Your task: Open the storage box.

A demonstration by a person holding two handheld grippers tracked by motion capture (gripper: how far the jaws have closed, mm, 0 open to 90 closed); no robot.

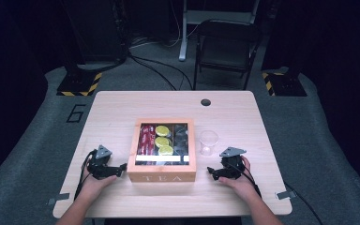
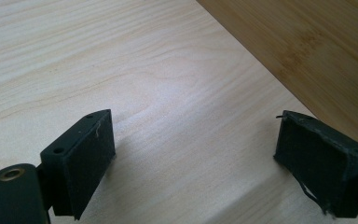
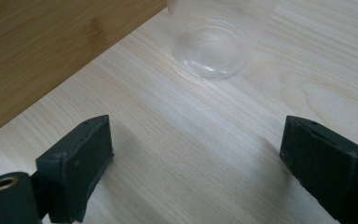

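Note:
A wooden tea box (image 1: 162, 150) marked TEA sits mid-table, its window lid shut over red packets, yellow-green packets and dark ones. A clear plastic cup (image 1: 208, 142) stands upright just right of the box; its base (image 3: 213, 46) lies ahead of my right gripper. My left gripper (image 1: 121, 169) rests on the table at the box's left front corner, jaws open over bare wood (image 2: 191, 154), with the box wall (image 2: 307, 51) at the upper right. My right gripper (image 1: 211, 172) rests right of the box, open with nothing between its jaws (image 3: 196, 168).
The light wooden table (image 1: 122, 108) has a round cable hole (image 1: 206, 102) at the back. A dark folding chair (image 1: 225, 47) stands behind the table on the grey floor. Cables trail from both grippers toward the table's front edge.

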